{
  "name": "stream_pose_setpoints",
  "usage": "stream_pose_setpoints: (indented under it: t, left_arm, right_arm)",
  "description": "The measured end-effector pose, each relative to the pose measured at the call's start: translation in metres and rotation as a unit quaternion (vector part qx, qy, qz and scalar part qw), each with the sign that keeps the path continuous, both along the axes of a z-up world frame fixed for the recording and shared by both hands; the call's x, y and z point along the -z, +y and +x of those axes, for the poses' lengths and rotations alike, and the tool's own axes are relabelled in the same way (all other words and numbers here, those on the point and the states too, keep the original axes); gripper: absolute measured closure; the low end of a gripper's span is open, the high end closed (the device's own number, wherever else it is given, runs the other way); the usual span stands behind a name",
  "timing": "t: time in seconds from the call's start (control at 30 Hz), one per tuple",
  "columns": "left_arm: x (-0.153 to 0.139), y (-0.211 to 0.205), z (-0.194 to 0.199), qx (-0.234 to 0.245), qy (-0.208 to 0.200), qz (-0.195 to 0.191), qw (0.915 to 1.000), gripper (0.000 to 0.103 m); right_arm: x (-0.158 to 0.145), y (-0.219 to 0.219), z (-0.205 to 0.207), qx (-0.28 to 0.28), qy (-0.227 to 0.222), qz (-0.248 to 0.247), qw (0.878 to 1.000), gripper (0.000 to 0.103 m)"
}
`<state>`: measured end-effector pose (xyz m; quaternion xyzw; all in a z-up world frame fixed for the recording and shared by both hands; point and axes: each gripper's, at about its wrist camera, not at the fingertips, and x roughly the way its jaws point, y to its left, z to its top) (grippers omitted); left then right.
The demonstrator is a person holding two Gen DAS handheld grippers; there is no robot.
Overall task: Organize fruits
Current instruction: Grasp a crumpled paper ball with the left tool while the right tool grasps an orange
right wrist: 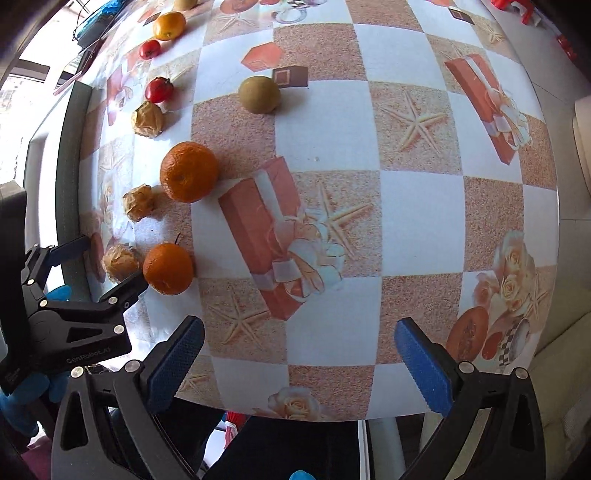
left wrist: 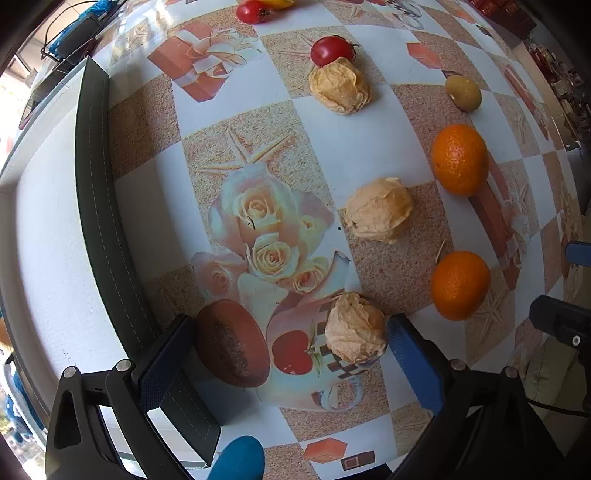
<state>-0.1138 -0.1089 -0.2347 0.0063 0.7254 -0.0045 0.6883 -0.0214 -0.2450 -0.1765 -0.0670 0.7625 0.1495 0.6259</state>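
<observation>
My left gripper [left wrist: 291, 354] is open, its blue pads on either side of a papery husked fruit [left wrist: 354, 326] that lies near the right pad. Two more husked fruits [left wrist: 380, 208] [left wrist: 340, 85] lie farther along the table. Two oranges [left wrist: 460, 284] [left wrist: 460, 158] sit to the right, a green-yellow fruit [left wrist: 463, 92] beyond them, and red tomatoes [left wrist: 330, 50] [left wrist: 253, 11] at the far end. My right gripper [right wrist: 299, 362] is open and empty over the table's near edge. In the right wrist view the left gripper [right wrist: 96, 266] stands at the left by the nearest orange [right wrist: 168, 267].
A white tray with a dark green rim [left wrist: 96, 192] runs along the left side of the table. The tablecloth [right wrist: 406, 206] is checkered with printed gift boxes and roses. The table's near edge [right wrist: 332, 415] is just under my right gripper. Red items [right wrist: 524, 11] lie at the far right.
</observation>
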Motion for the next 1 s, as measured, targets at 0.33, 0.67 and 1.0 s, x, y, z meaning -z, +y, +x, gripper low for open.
stream_pose_setpoints:
  t: [0.33,0.67,1.0]
  left_arm:
    - [-0.009,-0.004,0.007,-0.015,0.011,0.001,0.9998,0.011]
    - [-0.022,-0.023,0.012,-0.013,-0.013,-0.001,0.9998,0.044]
    - [-0.029,-0.003,0.016,-0.049,-0.010,-0.082,0.9954,0.076]
  right_arm:
    - [-0.009,0.043,0.015,-0.014,-0.012,0.014,1.000,0.000]
    - [0.001,0.103,0.063,-0.038,-0.035,0.027,0.998,0.000]
    - [0.020,0.113,0.088,-0.018,-0.010,0.052,0.998,0.063]
